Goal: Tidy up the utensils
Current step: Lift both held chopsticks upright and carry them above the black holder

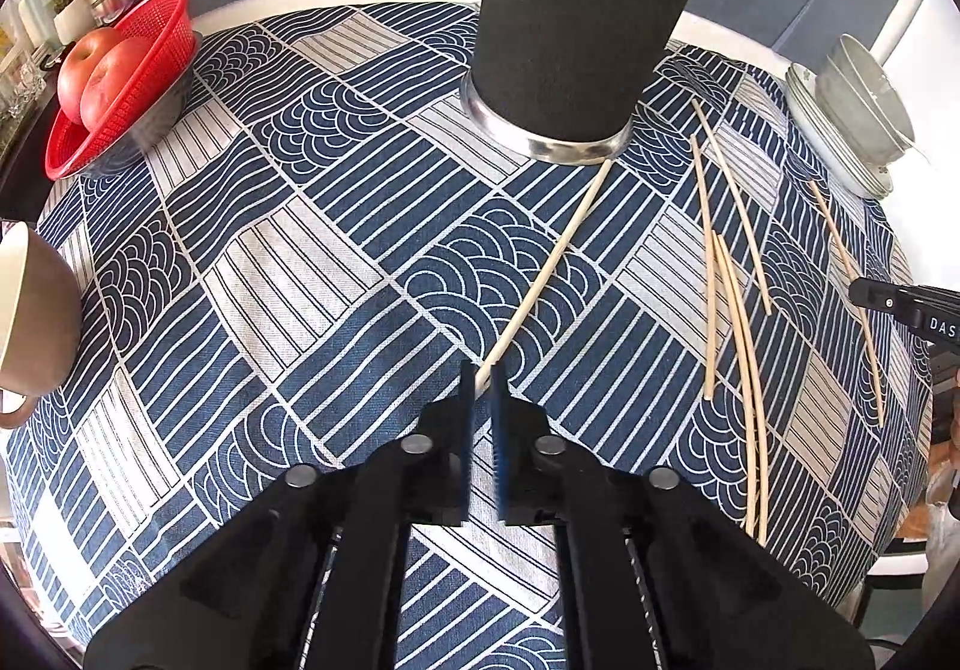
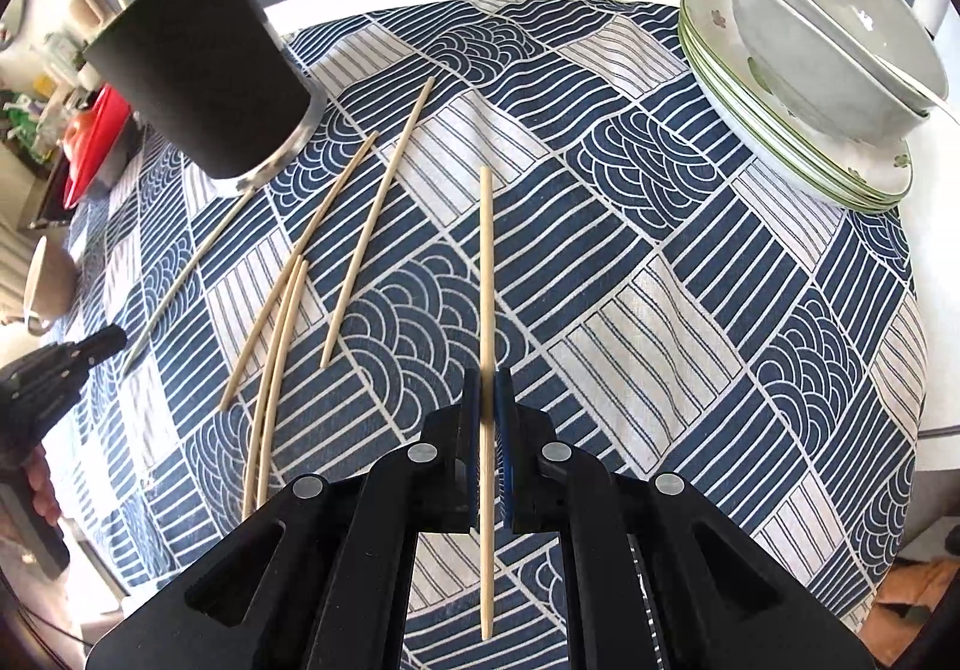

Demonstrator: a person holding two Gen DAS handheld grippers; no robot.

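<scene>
While clamped (right gripper (image 2: 492, 388)): chopstick (image 2: 486, 274).

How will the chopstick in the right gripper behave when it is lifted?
The chopstick looks thin, wooden and straight, so probably light and stiff. The right gripper pinches it away from its middle, so it may pivot.

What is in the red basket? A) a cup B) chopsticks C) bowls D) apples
D: two red apples sit in the red basket at the table's far left edge, while the loose chopsticks lie on the cloth.
</scene>
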